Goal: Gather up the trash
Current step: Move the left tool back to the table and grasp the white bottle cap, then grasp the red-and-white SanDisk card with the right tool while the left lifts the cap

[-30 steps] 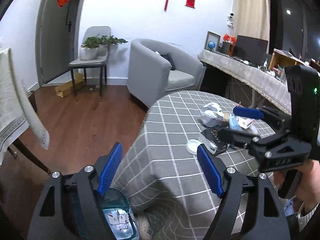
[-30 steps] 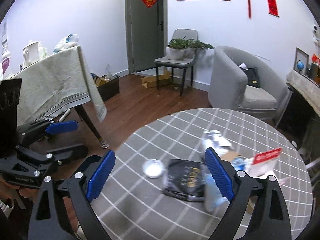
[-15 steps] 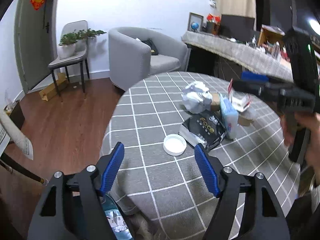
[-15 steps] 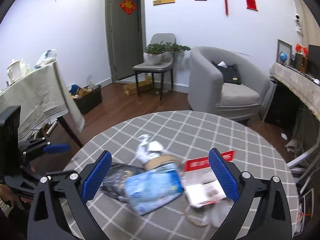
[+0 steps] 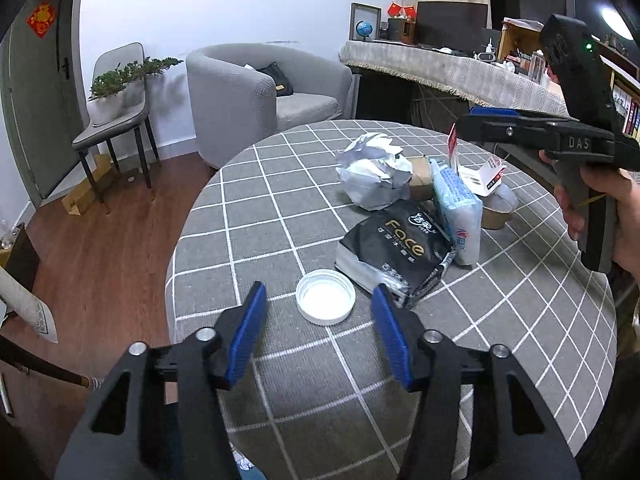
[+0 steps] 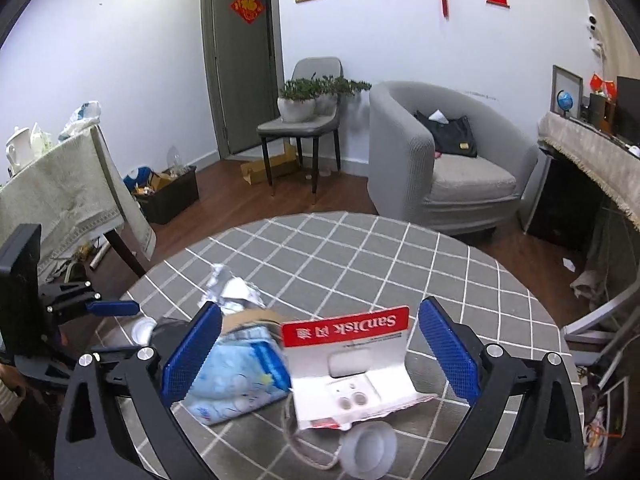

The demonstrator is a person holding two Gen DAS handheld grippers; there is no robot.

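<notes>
Both grippers have moved in over the table (image 5: 248,220). Left gripper (image 5: 320,334), empty, narrows toward a white lid (image 5: 325,297); right gripper (image 6: 320,356), wide open, frames the red-and-white card package (image 6: 352,364) in the trash pile.

The left tongs (image 5: 320,328) are angling downward, their jaws closing with nothing pressed between the pads. The right tongs (image 6: 320,356) are tilting downward too, jaws spread wide, a hand (image 5: 600,208) gripping their handle.

- Even, cool indoor light; a ceiling lamp (image 5: 617,23) glares at the left view's upper right.
- Fisheye bending, dark vignetted corners.
- Slight motion blur on the blue packet (image 6: 236,376).
</notes>
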